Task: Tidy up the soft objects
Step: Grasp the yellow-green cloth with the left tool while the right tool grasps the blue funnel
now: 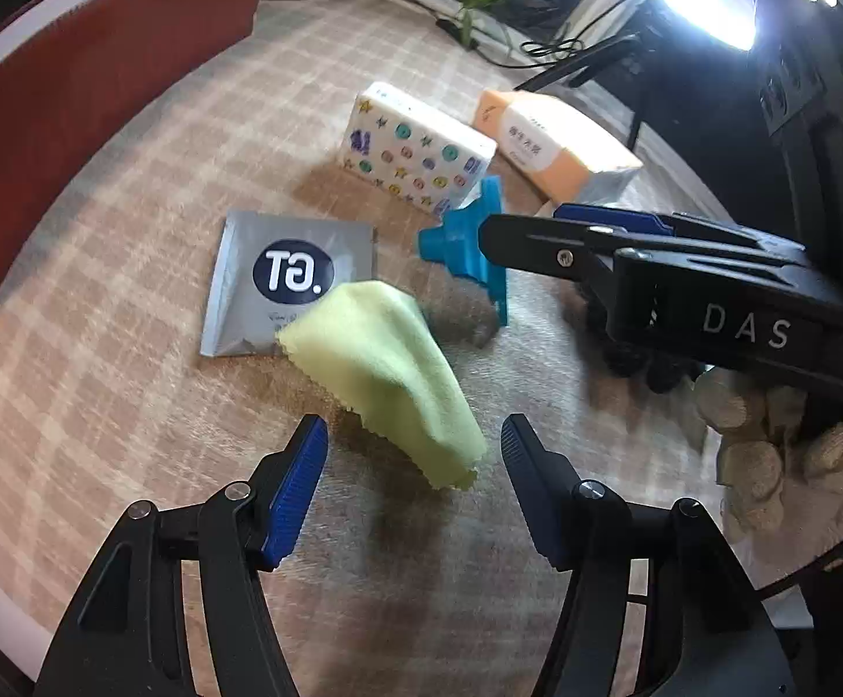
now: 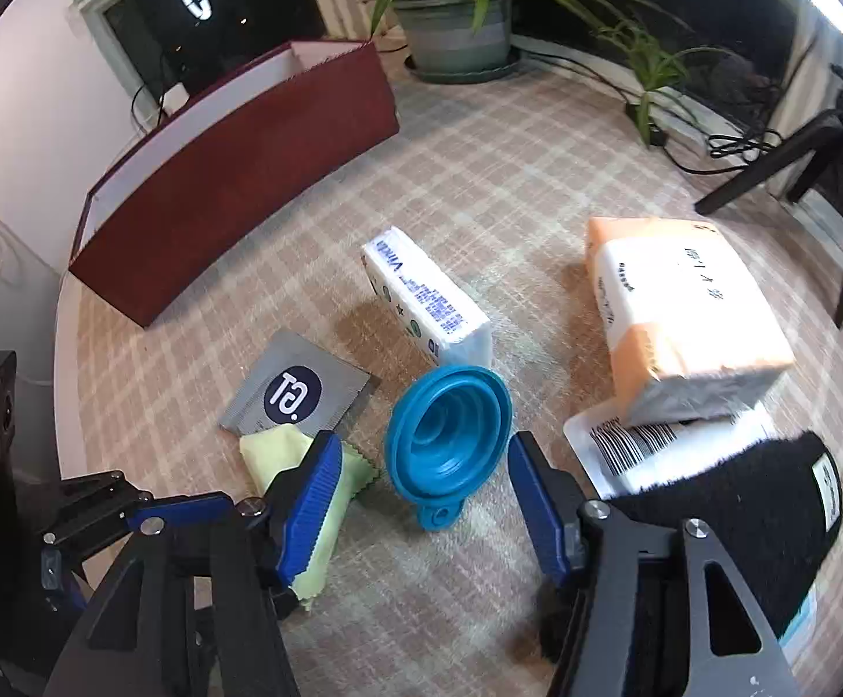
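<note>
On checked tablecloth (image 2: 479,174) | ribbed blue funnel (image 2: 447,430) | pinked yellow cloth (image 1: 386,372) | both hand-held grippers (image 1: 415,464) (image 2: 424,493) apart, empty

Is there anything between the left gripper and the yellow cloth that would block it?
Nothing visible does. The yellow cloth lies directly ahead of the open left gripper, with bare tablecloth between. The blue funnel and the right gripper are farther off to the right.

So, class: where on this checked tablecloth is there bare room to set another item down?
Free: between the maroon box and star-print tissue pack. Crowded: around the yellow cloth, grey sachet and blue funnel.
</note>
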Demonstrator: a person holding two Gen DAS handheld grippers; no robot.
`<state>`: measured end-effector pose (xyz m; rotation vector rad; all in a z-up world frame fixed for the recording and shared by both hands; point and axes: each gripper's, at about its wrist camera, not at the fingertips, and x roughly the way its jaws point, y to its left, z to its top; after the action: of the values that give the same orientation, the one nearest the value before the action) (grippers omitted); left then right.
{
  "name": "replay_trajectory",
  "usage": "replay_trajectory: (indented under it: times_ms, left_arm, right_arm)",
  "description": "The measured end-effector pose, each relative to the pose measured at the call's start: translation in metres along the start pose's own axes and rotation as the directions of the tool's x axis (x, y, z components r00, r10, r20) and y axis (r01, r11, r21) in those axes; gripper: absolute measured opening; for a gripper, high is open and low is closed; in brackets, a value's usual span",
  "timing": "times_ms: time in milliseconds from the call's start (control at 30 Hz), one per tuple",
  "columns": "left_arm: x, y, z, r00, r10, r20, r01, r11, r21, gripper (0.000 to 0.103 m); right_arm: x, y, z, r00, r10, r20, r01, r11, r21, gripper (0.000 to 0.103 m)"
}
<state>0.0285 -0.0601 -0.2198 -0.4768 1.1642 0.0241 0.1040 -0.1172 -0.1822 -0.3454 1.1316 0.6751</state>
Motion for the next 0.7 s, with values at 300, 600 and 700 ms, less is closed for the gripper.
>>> replay_trajectory:
  times_ms: [300,600,700]
  left_arm:
    - [0.012,-0.005,0.002,0.997,0.069,0.031,-0.067,0.995,-0.072,0.062]
    - [0.024,-0.011,0.007,0.995,0.099,0.018,-0.097,0.992,-0.074,0.046]
    - [0.026,-0.010,0.009,0.996,0.089,0.014,-0.088,0.993,-0.080,0.027]
  right_arm:
    - [0.023,-0.002,0.010,0.999,0.024,-0.036,-0.026,0.998,-0.058,0.048]
    - [0.040,0.004,0.012,0.998,0.007,-0.066,-0.014,0.995,-0.094,0.030]
    - [0.042,0.004,0.012,0.998,0.004,-0.069,-0.010,0.996,-0.094,0.024]
